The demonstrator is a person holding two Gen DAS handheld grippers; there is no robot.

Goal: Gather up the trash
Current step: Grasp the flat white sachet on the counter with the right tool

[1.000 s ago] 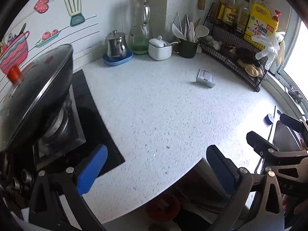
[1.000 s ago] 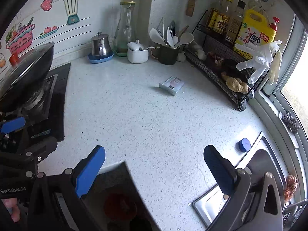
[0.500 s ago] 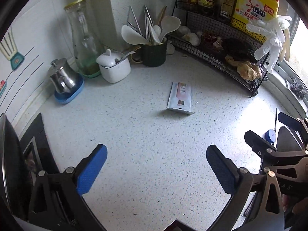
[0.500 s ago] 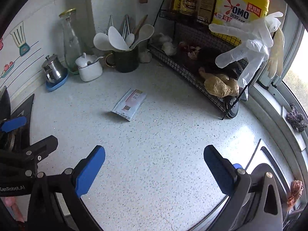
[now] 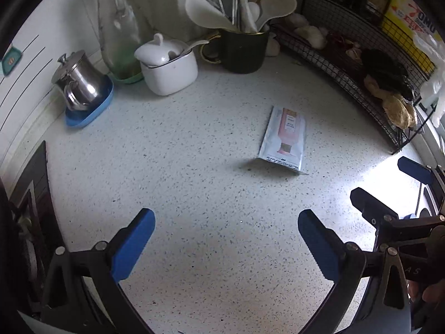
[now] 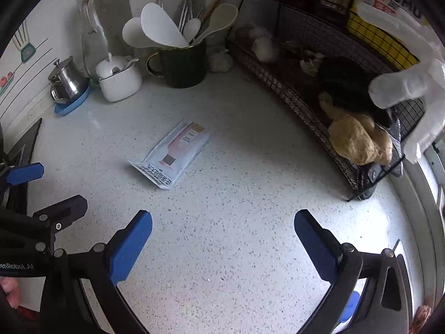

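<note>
A flat white packet [image 5: 284,138] with a pink bottle printed on it is lying alone on the speckled tabletop [image 5: 194,194], its near end lifting slightly and casting a shadow. Bare surface is lying all around it. A black wire rack [image 5: 347,64] is crowding the edge from 1 to 3 o'clock; a dark utensil mug [image 5: 244,50], white lidded pot [image 5: 167,66] and steel jug [image 5: 80,83] are lining the wall from 12 to 10. The left gripper [image 5: 225,246] is hovering wide open, holding nothing, with the packet ahead at 1 o'clock. The right gripper [image 6: 222,246] is likewise gaping empty, the packet [image 6: 172,153] at its 11 o'clock.
</note>
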